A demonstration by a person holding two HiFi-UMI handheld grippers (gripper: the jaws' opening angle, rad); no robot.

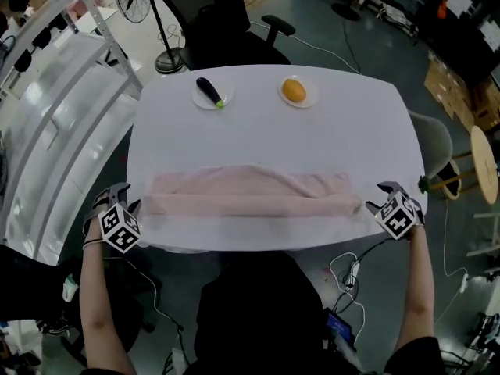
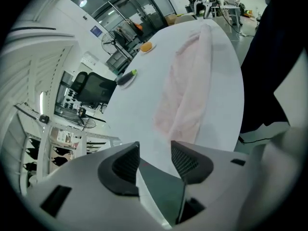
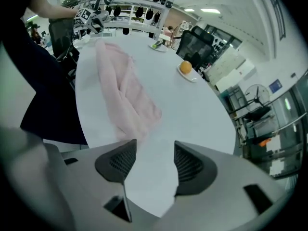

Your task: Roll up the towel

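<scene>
On the white oval table (image 1: 266, 135), seen from the head view, the pink towel (image 1: 250, 198) lay as a long band along the near edge, running from one side almost to the other. Its near long edge appeared turned over into a thicker ridge, while a thinner, flatter strip showed behind that ridge, toward the table's middle. I judged this to be an early turn of the roll, not a finished one: the cloth was loose and wide, and no tight cylinder had formed.

The left gripper (image 1: 125, 198) stood just off the towel's left end and the right gripper (image 1: 381, 198) just off its right end, each at the table's rim. In the left gripper view its jaws stood apart with only bare table and floor between them (image 2: 155, 150); the towel (image 2: 185, 90) lay ahead, clear of the pads. The right gripper view showed the same (image 3: 155, 150): jaws parted, nothing clamped, the towel's end (image 3: 122, 90) just ahead of the left pad but not pressed by it.

As I read it, the remaining work was to take both ends of the ridge again and carry it over the flat strip, repeating until no flat cloth was left.

At the far edge, well apart from the towel, a small plate (image 1: 200, 101) held a dark eggplant (image 1: 208, 90), and a second plate (image 1: 307, 101) held an orange (image 1: 294, 91).
</scene>
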